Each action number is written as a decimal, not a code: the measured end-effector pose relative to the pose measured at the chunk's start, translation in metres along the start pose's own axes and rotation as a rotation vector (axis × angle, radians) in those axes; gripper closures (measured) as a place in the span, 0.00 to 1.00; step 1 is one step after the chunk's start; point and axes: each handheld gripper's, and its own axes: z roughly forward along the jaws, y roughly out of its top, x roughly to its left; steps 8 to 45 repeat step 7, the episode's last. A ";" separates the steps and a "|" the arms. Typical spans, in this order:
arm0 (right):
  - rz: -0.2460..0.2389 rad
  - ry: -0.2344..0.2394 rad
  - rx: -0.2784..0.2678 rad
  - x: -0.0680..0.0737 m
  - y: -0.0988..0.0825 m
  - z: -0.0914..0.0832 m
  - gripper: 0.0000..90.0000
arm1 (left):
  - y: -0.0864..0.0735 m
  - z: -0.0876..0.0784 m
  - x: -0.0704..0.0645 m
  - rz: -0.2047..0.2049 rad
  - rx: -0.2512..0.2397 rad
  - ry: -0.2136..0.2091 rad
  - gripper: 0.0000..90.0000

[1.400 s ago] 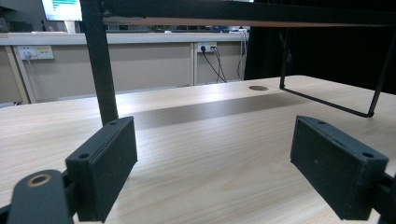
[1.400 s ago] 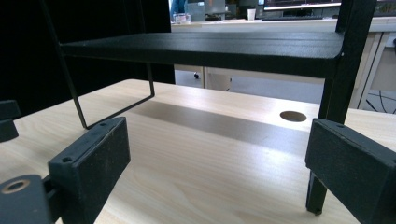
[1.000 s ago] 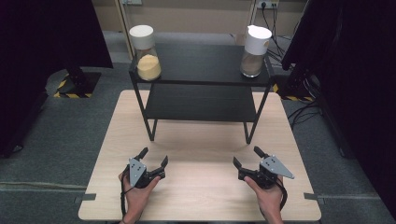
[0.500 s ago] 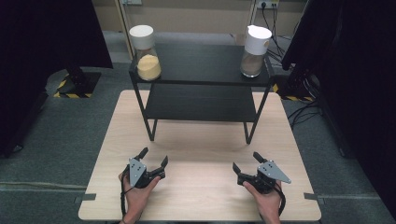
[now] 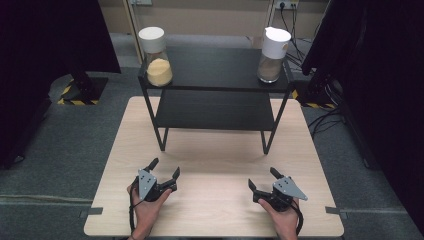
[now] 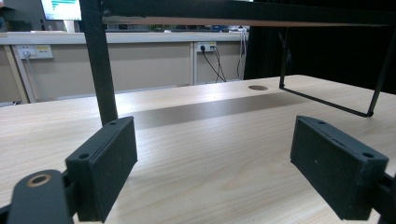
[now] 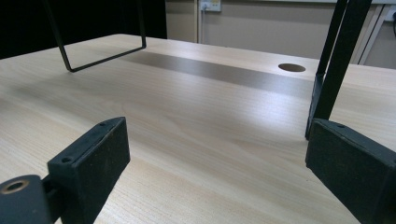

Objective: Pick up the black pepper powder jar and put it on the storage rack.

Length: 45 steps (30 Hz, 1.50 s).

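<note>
A black two-level shelf (image 5: pixel 215 70) stands at the back of the wooden table (image 5: pixel 215 155). On its top level a white-lidded jar of yellow grains (image 5: pixel 156 50) sits at the left, and a white-lidded jar of brown grains (image 5: pixel 272 48) at the right. My left gripper (image 5: pixel 164 168) rests low over the table's front left, jaws open and empty. My right gripper (image 5: pixel 263 178) hovers at the front right, also open and empty. In the left gripper view the jaws frame bare wood, with a shelf leg (image 6: pixel 100 60) ahead; in the right gripper view a shelf leg (image 7: pixel 334 70) stands just beyond the right jaw.
The shelf's lower level (image 5: pixel 215 110) holds nothing. Black curtains (image 5: pixel 45 60) hang to both sides, and cables (image 5: pixel 330 117) trail on the floor at the right. A round cable hole (image 7: pixel 292 67) is cut into the tabletop behind the shelf.
My right gripper has shifted slightly left and toward the front edge. The left gripper has stayed where it was.
</note>
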 end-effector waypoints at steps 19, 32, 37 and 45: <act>-0.003 0.003 -0.002 0.000 0.000 0.000 0.06 | 0.001 0.000 0.001 0.001 0.003 -0.003 0.16; -0.003 0.003 -0.002 0.000 0.000 0.000 0.06 | 0.001 0.000 0.001 0.001 0.003 -0.003 0.16; -0.003 0.003 -0.002 0.000 0.000 0.000 0.06 | 0.001 0.000 0.001 0.001 0.003 -0.003 0.16; -0.003 0.003 -0.002 0.000 0.000 0.000 0.06 | 0.001 0.000 0.001 0.001 0.003 -0.003 0.16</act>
